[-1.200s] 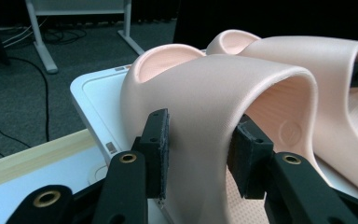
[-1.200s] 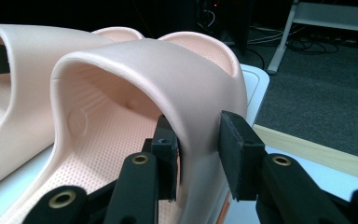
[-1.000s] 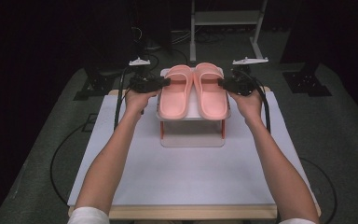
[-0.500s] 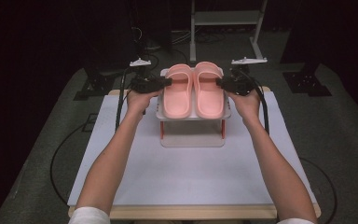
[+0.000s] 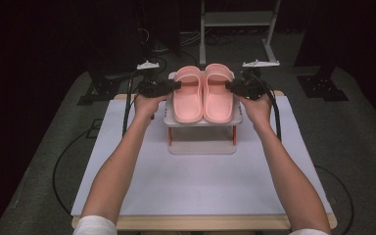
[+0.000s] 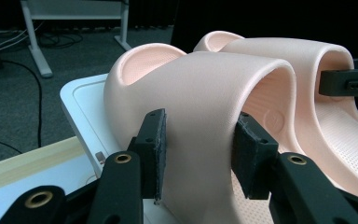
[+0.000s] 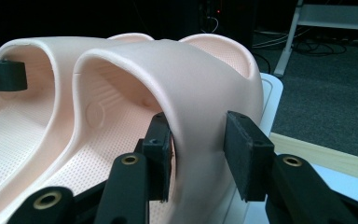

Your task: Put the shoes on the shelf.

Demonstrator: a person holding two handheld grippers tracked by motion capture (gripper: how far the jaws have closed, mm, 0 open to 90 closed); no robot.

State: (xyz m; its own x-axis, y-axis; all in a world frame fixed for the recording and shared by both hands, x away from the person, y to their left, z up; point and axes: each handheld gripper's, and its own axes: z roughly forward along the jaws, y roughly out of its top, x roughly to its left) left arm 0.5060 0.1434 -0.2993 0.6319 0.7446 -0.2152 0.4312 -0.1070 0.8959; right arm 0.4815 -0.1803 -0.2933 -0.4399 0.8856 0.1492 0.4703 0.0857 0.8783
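Two pale pink rubber slide sandals (image 5: pixel 203 93), one strap pinched by the left gripper (image 5: pixel 174 86) and the other by the right gripper (image 5: pixel 230 86), now rest on the small white shelf rack (image 5: pixel 203 121), apparently shifted slightly farther back, so release seems next.

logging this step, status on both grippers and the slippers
Left gripper astride left slipper strap. Right gripper astride right slipper strap. Both slippers on white rack. Nothing in the way.

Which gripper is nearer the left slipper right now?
Left. The left gripper straddles the strap of the left slipper; the right gripper straddles the right slipper, one slipper away.
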